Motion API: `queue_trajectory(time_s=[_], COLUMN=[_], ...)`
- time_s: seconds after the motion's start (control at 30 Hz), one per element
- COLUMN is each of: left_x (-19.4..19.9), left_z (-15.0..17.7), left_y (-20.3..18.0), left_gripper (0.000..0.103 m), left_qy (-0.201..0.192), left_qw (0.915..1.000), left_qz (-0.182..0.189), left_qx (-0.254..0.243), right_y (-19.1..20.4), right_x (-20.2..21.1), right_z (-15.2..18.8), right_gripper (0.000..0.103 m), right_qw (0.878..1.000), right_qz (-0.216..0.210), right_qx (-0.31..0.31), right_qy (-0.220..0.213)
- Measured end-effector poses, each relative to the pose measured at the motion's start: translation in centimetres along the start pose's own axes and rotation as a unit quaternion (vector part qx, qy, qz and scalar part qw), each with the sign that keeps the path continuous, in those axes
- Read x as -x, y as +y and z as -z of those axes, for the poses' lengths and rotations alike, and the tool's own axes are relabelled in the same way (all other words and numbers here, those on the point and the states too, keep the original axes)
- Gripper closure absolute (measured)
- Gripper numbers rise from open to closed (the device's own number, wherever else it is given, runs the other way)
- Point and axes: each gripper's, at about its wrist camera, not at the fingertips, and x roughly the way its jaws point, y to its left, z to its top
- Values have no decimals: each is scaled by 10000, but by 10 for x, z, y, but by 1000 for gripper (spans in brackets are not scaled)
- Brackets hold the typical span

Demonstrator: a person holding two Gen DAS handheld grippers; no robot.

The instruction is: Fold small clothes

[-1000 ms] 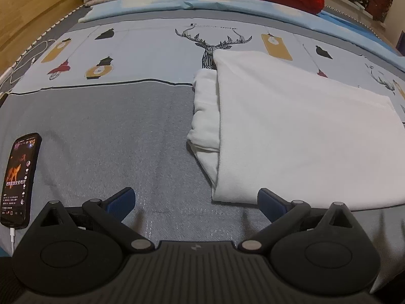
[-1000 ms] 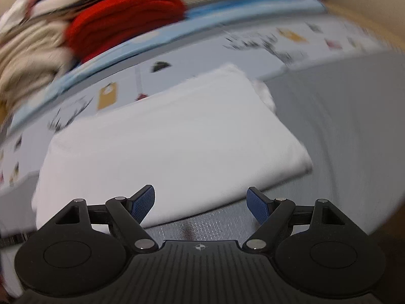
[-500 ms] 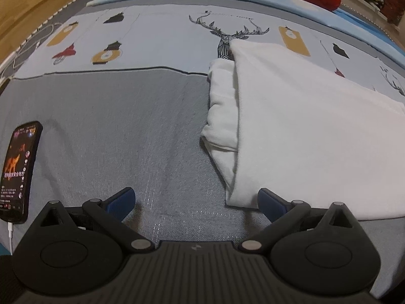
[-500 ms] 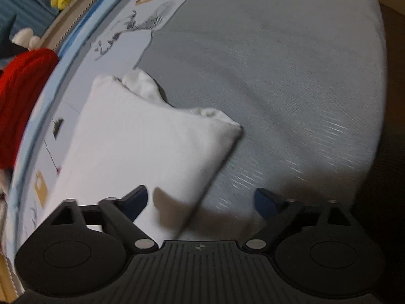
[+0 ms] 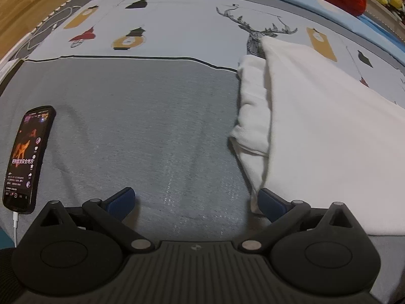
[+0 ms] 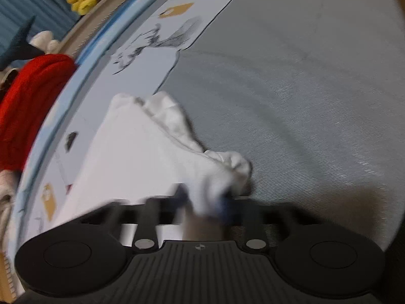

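The white garment (image 5: 329,136) lies folded flat on the bed, a broad smooth top layer over bunched layers that stick out along its left edge (image 5: 253,111). It spans the line where the grey part of the cover meets the far printed part, and its far left corner overlaps the printed deer. In the right wrist view its near corner (image 6: 217,177) is gathered into a crumpled, lifted peak, while the rest lies flat.

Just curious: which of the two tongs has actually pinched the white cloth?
The right tongs: closed on a bunched corner of the white cloth. The left tongs gape open beside its edge.
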Motion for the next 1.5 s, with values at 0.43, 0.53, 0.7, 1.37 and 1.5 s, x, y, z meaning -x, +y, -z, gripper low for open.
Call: queue_trajectory(time_s=[0.43,0.53,0.7,1.37,1.5], left_x=[-3,-2,0,-5,-8], left_z=[-6,-8,-13,-17,-19], left_y=[21,27,39,55,55], left_gripper=[0,0,0,0,0], left_qy=[77,71,39,204,271], left_qw=[9991,9986,9964,9916,9916], left_qz=[-180,-196,-306,-393,-351], left_qx=[365,489,788,1216,1216], right_y=[108,164,233,246,258], right_x=[30,55,88,0,-23], right_z=[22,53,157,195,221], right_gripper=[88,88,103,32,32], right_qw=[9552,9048,7759,7745,7429], right_qz=[368,-164,-1714,-821,-373], right_qx=[2803,4014,5910,6259,6660], right_qy=[-875,-1411,-1394,-414,-568])
